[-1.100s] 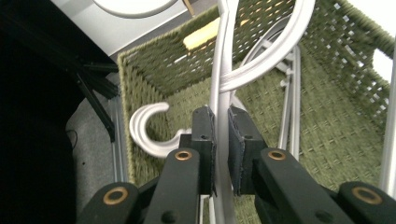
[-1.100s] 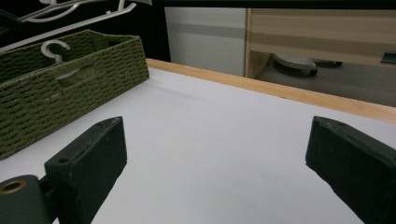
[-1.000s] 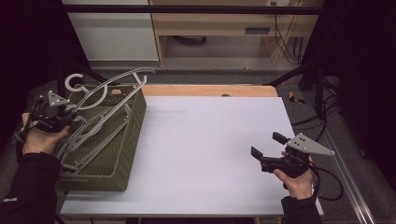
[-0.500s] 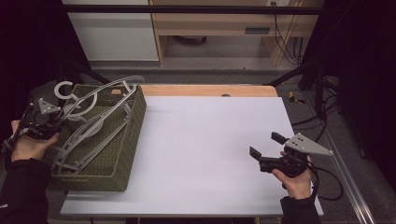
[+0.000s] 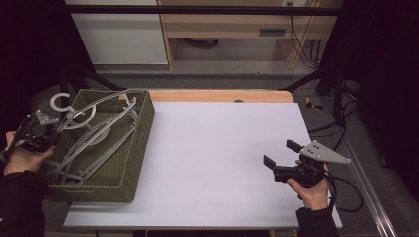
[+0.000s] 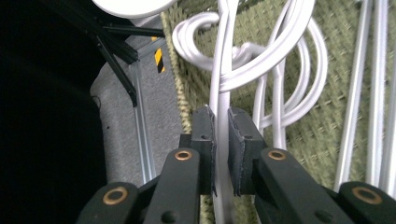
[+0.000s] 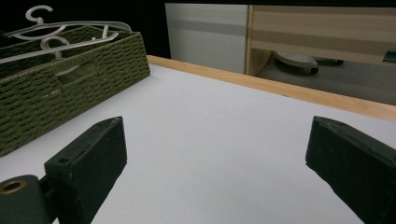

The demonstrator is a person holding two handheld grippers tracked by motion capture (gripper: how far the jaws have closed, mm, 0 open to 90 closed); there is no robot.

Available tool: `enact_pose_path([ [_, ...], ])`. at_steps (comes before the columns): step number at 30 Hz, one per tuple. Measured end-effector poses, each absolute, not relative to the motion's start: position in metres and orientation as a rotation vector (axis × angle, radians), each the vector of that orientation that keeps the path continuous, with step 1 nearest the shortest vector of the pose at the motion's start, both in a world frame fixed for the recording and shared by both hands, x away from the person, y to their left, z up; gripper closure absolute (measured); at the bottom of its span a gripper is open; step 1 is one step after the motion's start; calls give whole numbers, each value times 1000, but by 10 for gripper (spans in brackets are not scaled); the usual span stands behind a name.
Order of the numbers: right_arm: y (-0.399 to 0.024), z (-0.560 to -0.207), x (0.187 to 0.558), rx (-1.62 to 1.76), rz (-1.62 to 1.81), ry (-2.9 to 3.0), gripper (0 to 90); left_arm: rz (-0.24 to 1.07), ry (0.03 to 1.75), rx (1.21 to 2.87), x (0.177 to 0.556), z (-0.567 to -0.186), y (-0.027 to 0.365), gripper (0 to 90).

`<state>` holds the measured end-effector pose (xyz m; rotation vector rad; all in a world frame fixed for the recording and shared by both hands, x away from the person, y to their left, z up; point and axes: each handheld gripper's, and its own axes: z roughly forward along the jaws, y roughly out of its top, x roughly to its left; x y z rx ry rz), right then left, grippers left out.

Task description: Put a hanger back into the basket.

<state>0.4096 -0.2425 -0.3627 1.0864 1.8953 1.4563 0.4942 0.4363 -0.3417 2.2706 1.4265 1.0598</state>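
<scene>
A green woven basket (image 5: 141,133) stands at the table's left end and holds several white clothes hangers (image 5: 101,131). My left gripper (image 5: 49,129) is at the basket's left rim, shut on the thin bar of one white hanger (image 6: 219,70), whose hook (image 5: 60,101) pokes out past the basket's far left corner. In the left gripper view the pads (image 6: 205,128) squeeze that bar over the basket weave (image 6: 327,121). My right gripper (image 5: 280,153) hovers open and holds nothing, low over the white table (image 5: 212,148) at the right. Its view shows the basket (image 7: 70,88) and hangers (image 7: 60,25) far off.
A wooden strip (image 5: 222,95) runs along the table's far edge, with a wooden desk frame (image 5: 232,29) and a white cabinet (image 5: 118,34) behind it. Cables (image 5: 346,192) trail off the right gripper. An aluminium rail (image 6: 140,135) lies beside the basket.
My left gripper has drawn the held hanger leftward and lower, so its hook now sits outside the basket's far left corner. The right gripper has stayed nearly still.
</scene>
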Motion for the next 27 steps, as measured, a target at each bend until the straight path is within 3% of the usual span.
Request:
enact_pose_path([
  [18,-242,-362,409,1086,1458,1894,54,1060,1445,2347,500,-375,414,818],
  [27,-242,-362,409,1084,1456,1896,53,920,1468,2314,495,-379,418,805],
])
